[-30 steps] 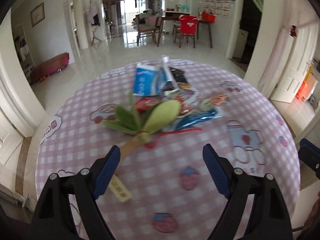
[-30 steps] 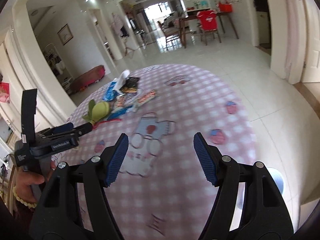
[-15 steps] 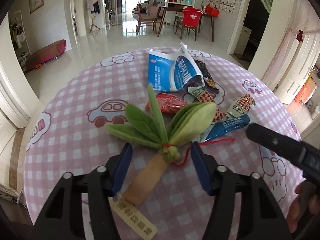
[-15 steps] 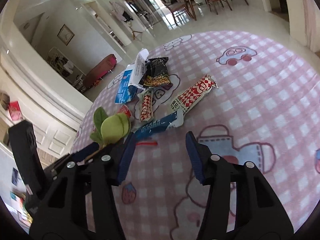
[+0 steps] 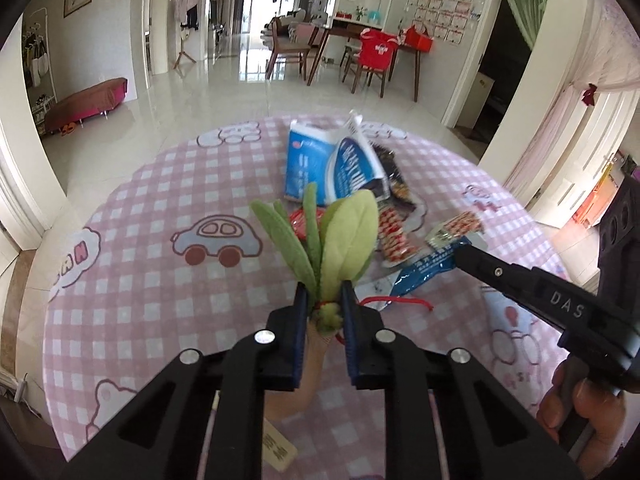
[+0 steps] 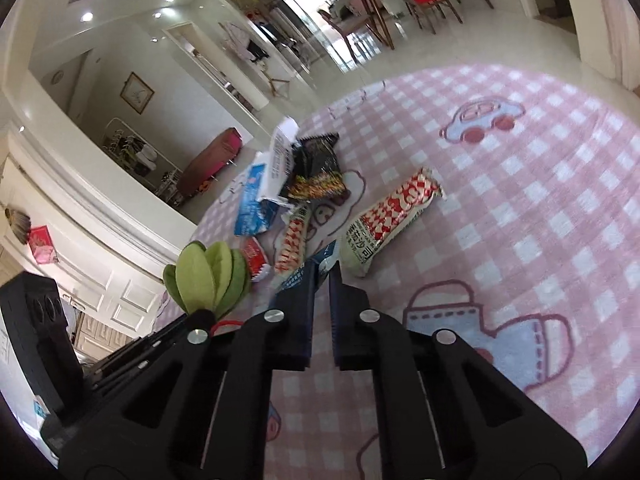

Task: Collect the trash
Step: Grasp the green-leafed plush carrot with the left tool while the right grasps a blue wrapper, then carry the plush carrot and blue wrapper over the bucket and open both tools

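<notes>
Blue wrapper [image 6: 320, 258], crumpled, glossy.

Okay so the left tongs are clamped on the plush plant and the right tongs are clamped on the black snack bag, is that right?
Not quite. The left tongs are clamped on the plush plant, but the right tongs are shut on the blue wrapper, as the right wrist view shows. The black snack bag lies untouched farther back.

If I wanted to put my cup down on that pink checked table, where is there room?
Bare cloth lies left of the plush leaf toy, around the car print. The right wrist view shows more, right of the red-and-white wrapper. The wrappers crowd together around the blue-and-white bag.
</notes>
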`<action>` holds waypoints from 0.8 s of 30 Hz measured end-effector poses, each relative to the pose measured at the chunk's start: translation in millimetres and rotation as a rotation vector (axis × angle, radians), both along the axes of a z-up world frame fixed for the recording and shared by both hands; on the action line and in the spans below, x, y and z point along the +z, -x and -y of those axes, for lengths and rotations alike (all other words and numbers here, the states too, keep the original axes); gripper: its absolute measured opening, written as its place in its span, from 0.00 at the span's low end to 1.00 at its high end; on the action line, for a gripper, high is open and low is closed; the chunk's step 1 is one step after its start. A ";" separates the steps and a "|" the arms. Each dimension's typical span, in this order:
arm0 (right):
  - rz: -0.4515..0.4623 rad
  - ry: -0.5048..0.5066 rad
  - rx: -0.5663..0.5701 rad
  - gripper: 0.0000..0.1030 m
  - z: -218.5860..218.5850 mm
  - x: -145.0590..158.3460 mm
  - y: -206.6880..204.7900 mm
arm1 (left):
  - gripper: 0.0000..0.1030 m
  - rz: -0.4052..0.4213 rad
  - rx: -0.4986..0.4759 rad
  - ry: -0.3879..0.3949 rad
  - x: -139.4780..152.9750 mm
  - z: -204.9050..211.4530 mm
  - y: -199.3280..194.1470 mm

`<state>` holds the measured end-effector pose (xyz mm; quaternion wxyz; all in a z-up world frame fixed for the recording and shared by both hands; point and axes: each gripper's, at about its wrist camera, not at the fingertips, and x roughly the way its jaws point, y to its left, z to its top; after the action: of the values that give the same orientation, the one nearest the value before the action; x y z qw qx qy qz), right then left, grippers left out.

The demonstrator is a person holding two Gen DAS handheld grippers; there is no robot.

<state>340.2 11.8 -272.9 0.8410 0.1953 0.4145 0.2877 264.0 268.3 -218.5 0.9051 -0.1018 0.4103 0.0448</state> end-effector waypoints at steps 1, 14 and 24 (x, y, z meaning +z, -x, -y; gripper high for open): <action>0.013 -0.004 0.000 0.05 2.5 3.2 3.7 | 0.15 0.011 -0.002 0.001 5.4 0.6 4.0; 0.248 0.049 -0.154 0.04 112.1 70.4 78.1 | 0.15 0.135 -0.156 0.013 69.6 78.0 33.1; 0.336 0.122 -0.410 0.04 257.0 82.7 144.3 | 0.15 0.118 -0.444 0.007 77.6 238.0 25.5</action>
<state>195.8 -245.1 -190.3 0.9489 0.1738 0.2372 0.1143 238.5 30.3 -140.8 0.9148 -0.0146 0.3692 -0.1629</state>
